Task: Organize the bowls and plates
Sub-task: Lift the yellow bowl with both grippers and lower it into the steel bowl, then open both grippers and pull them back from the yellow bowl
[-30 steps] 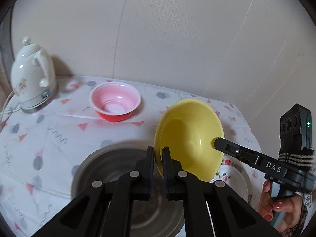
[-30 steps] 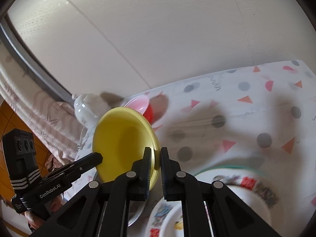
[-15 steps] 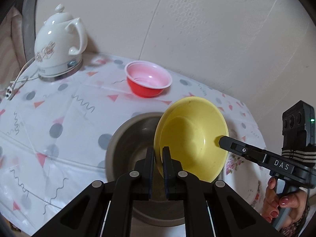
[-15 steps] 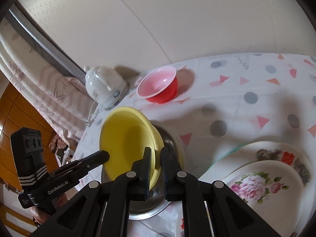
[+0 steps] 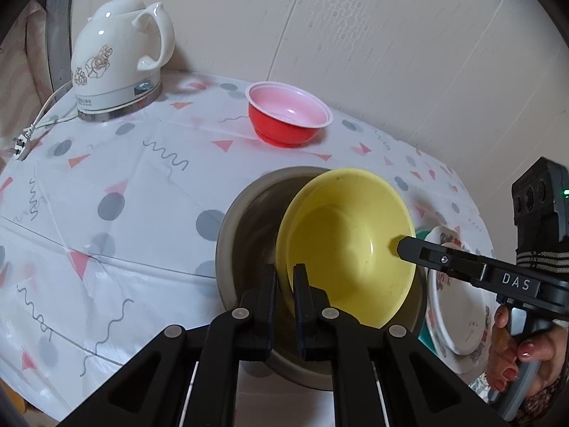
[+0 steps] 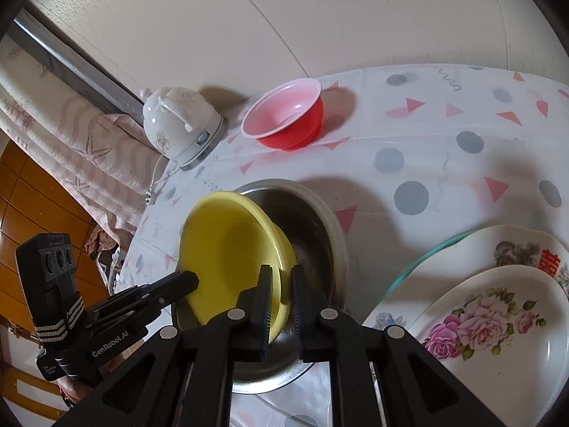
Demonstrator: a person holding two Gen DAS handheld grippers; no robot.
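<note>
Both grippers pinch the rim of the yellow bowl. The left gripper holds its near edge, and the right gripper holds the opposite edge. The bowl is tilted over the big metal bowl on the surface. A red bowl sits farther back, plates to the right.

a: what's sitting behind the table?

b: a cream wall with faint seams is running along its far edge, and a patterned white tablecloth is covering the top.

a: and off to the side?

b: a pale striped curtain is hanging beside a grey metal frame, with an orange wooden floor showing below. soft light is falling across everything.
</note>
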